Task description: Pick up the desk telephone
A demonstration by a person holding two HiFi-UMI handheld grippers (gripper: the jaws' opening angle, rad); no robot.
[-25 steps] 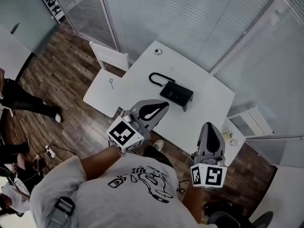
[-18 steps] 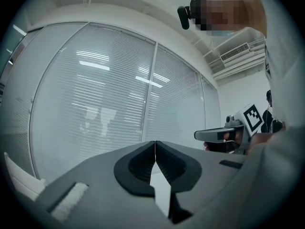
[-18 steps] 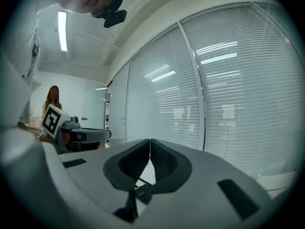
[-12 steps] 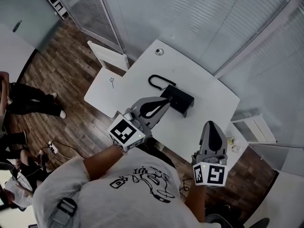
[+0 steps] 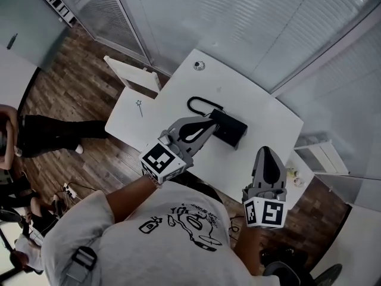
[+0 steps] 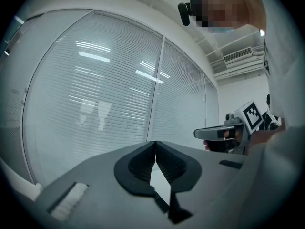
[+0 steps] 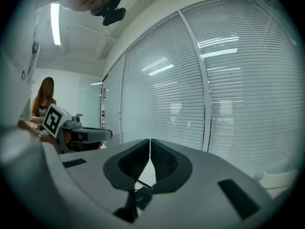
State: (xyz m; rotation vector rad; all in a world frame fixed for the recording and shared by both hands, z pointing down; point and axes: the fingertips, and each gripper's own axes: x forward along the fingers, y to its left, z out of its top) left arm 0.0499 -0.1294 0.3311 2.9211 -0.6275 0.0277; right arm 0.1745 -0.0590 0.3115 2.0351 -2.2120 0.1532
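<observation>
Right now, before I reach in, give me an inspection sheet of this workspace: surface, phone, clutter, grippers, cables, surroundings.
Surface: white table, mostly bare.
Job's things: black desk telephone lying on the table, not yet picked up.
Clutter: small round object near the table's far corner; small thin item on the white side surface.
Grippers: left gripper jaws together, empty, tip overlapping the telephone in the head view, contact cannot be told; right gripper jaws together, empty, apart from the telephone.
Cables: black cord looped beside the telephone.
Surroundings: blinds behind glass, wood floor, a person's legs at the left.
</observation>
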